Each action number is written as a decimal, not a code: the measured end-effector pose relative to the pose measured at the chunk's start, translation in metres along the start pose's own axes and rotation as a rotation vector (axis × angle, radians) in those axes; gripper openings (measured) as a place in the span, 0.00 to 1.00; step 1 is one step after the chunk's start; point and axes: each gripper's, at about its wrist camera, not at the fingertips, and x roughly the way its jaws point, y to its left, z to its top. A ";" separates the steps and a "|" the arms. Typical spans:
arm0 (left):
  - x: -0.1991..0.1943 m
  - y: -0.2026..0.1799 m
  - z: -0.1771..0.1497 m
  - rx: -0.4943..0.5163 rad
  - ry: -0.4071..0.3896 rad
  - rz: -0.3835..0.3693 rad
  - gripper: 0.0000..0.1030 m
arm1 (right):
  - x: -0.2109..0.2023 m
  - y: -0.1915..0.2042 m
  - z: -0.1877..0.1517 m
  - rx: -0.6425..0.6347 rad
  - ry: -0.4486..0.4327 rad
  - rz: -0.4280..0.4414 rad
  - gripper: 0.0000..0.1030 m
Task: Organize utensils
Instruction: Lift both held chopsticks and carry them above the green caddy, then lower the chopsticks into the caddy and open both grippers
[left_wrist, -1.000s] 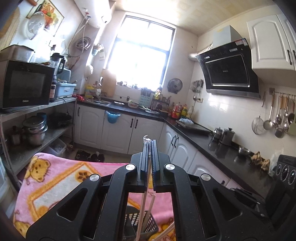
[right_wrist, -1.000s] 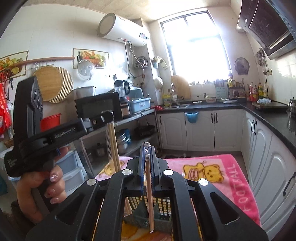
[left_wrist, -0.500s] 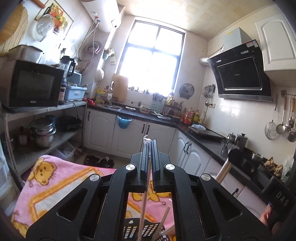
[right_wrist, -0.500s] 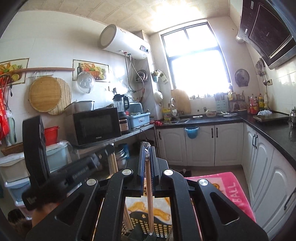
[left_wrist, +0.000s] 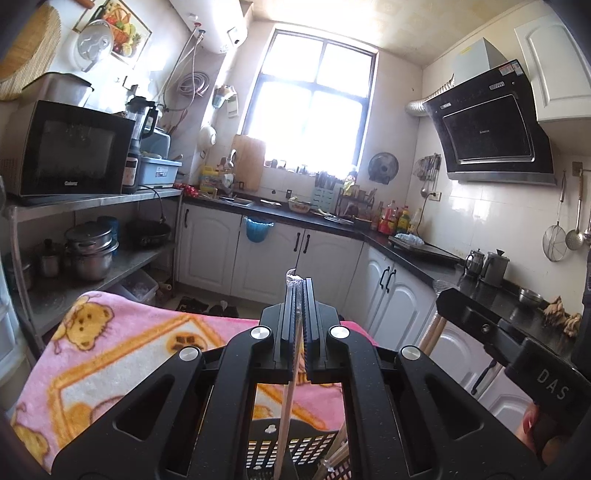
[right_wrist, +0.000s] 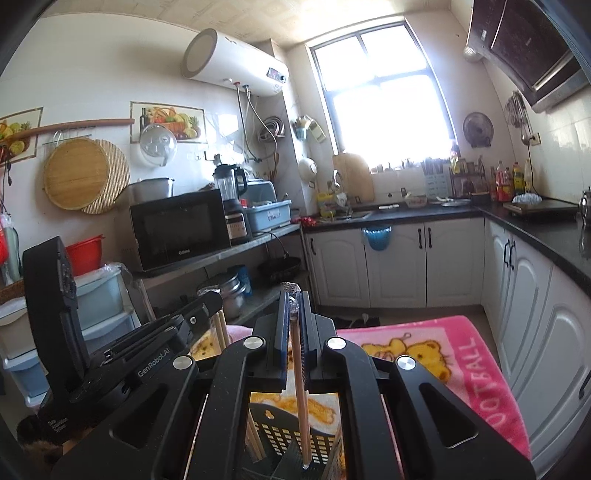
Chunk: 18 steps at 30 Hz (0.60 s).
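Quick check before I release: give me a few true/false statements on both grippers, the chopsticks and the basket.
1. The left gripper is shut on a chopstick. True.
2. The right gripper is open and empty. False: it is shut on a chopstick.
3. The right chopstick's lower tip hangs over the black basket. True.
4. The basket sits on a bare steel shelf. False: it sits on a pink blanket with bears.
5. The right chopstick lies flat across the fingers. False: it hangs nearly upright between them.
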 end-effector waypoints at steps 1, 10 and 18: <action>0.000 0.001 -0.002 -0.002 -0.002 0.001 0.01 | 0.001 -0.001 -0.003 0.002 0.003 0.000 0.05; 0.011 0.007 -0.023 -0.018 0.059 -0.010 0.02 | 0.016 -0.008 -0.027 0.042 0.037 -0.012 0.06; 0.019 0.007 -0.039 -0.008 0.105 -0.018 0.02 | 0.021 -0.009 -0.038 0.048 0.054 -0.015 0.06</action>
